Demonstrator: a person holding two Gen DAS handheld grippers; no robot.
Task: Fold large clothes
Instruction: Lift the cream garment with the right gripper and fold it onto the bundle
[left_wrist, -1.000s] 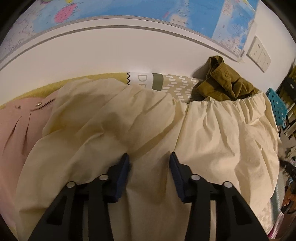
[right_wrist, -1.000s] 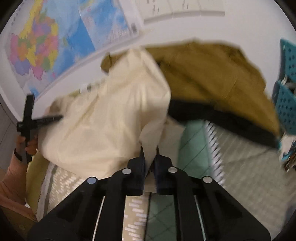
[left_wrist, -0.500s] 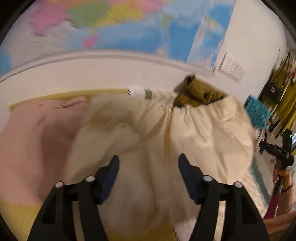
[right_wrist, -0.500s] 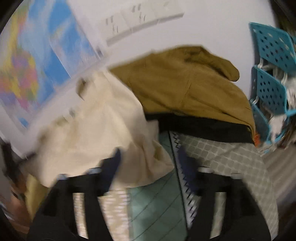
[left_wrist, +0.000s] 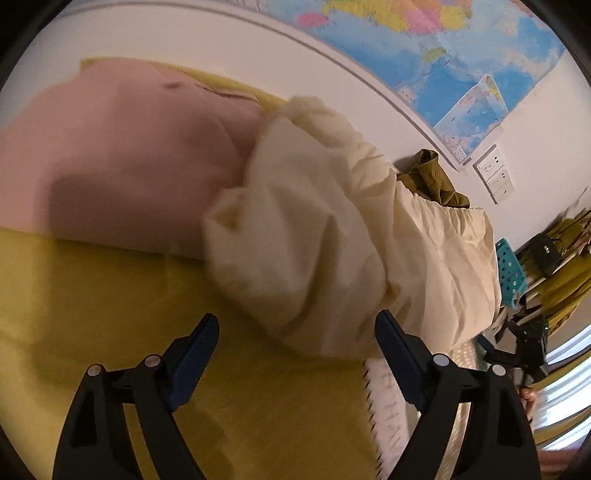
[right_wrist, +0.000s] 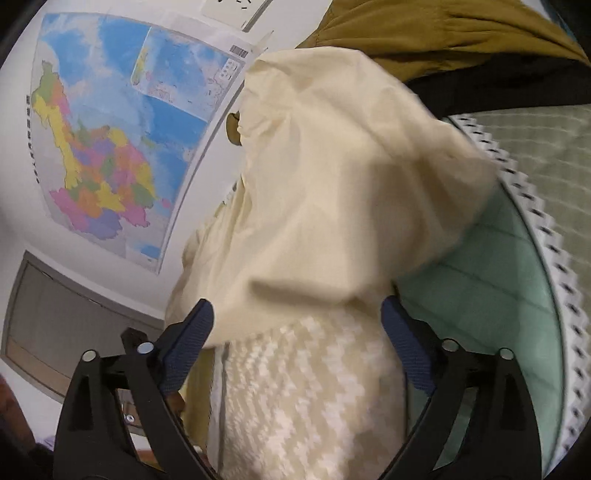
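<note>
Both my tongs stand wide and hold nothing: left gripper (left_wrist: 295, 343), right gripper (right_wrist: 297, 325). The cream garment (left_wrist: 332, 236) lies bunched on the bed, apparently free for a fresh grip. Beside it on one side lies a pink garment (left_wrist: 122, 158), on the other an olive garment (right_wrist: 436, 33). Under it: yellow sheet (left_wrist: 110, 295), patterned bedcover (right_wrist: 498, 277). Behind it, a wall map (right_wrist: 110, 147).

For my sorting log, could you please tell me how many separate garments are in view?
3: a cream garment bunched mid-bed, a pink garment spread left of it, an olive garment heaped behind by the wall. Others may be hidden.
</note>
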